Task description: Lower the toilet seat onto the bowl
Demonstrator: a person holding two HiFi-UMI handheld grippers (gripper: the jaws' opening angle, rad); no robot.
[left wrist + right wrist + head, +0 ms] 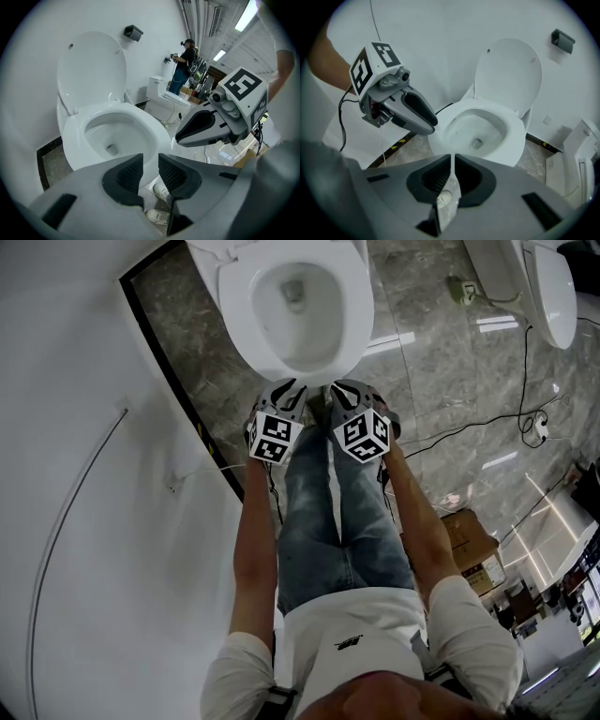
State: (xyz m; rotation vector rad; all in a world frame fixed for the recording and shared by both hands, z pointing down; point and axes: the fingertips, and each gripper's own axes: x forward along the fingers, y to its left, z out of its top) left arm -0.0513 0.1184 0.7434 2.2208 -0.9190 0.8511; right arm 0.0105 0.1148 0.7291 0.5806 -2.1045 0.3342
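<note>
The white toilet seat (242, 324) lies flat on the bowl, and its ring (75, 136) (516, 140) shows in both gripper views. The lid (91, 70) (508, 72) stands upright against the wall behind it. Both grippers hang side by side just in front of the bowl's front rim, touching nothing. My left gripper (287, 390) (150, 161) is open, with an empty gap between its pads. My right gripper (345, 390) (453, 159) is shut to a thin slit with nothing in it. Each gripper also shows in the other's view, the left gripper (430, 123) and the right gripper (183, 136).
A white wall (84, 474) runs along the left. A second toilet (553, 287) stands at the far right, with cables (525, 418) across the marble floor and a cardboard box (473, 545) nearby. Another person (183, 65) stands in the background. My own shoes (161, 192) are below the jaws.
</note>
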